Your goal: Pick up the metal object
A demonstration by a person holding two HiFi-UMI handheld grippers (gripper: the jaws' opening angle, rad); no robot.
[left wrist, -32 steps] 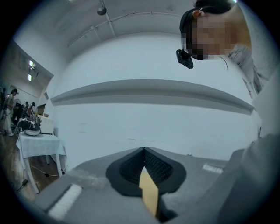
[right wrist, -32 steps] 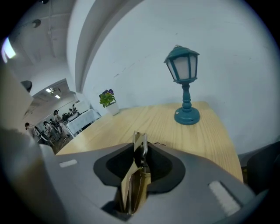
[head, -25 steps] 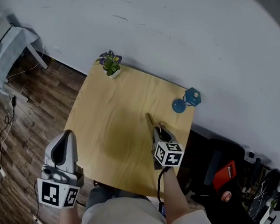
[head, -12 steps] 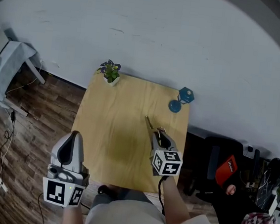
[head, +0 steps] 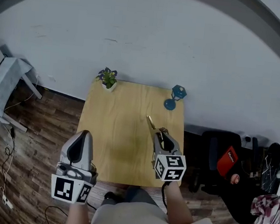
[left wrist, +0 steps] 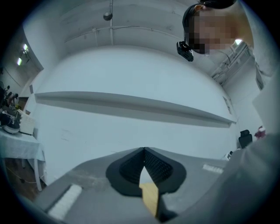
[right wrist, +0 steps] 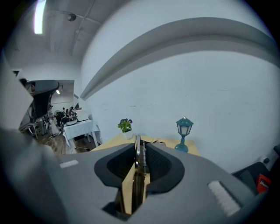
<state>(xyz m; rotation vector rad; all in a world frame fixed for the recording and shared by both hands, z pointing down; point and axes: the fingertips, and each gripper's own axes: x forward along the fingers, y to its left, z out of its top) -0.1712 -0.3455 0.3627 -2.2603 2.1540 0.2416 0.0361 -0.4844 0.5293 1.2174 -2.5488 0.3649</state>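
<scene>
Between the ribbed black pads (right wrist: 159, 164) of the right gripper (head: 159, 135) sits the metal object (right wrist: 138, 146), a thin steel strip with a small coil spring alongside. It is pinched edge-on so its free end juts forward above the pale wooden table (head: 108, 130), and it looks lifted clear. By the table's near left corner the left gripper (left wrist: 143, 151) hangs closed on nothing, apparently kept out of the way. A leafy potted plant (head: 107, 77) and a teal lantern (head: 175, 95) stand at the far corners.

Even, soft indoor light; heavy fisheye bend.
Dark vignette in every corner; strip light (right wrist: 39, 17) glares upper left; faint shadow on table (head: 115, 111); left gripper (left wrist: 143, 154) close, soft-focused.
</scene>
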